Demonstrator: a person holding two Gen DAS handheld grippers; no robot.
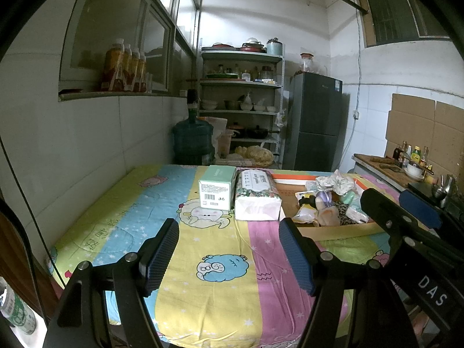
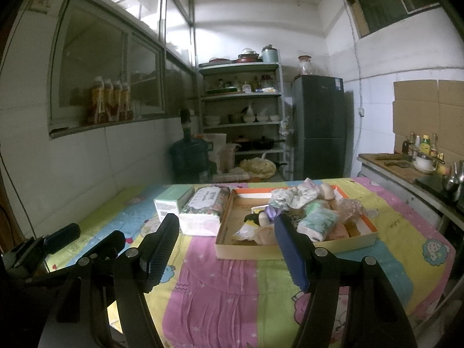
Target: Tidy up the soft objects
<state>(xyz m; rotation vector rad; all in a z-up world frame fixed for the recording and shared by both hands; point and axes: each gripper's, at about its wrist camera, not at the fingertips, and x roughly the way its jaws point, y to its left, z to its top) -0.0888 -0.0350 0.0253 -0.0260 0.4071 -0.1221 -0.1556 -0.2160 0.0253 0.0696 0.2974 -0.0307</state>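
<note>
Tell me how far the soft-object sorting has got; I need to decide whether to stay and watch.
Barely begun, it seems. Done: nothing obvious; the green box and tissue pack sit side by side on the tablecloth. In hand: nothing; left gripper and right gripper are open and empty. Left: the jumble of soft items in the cardboard tray.

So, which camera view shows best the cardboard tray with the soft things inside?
The right wrist view shows it best: the cardboard tray lies almost whole ahead, with its near wall and its contents visible. In the left wrist view the cardboard tray sits at the right side, and the right gripper covers its far corner.
</note>
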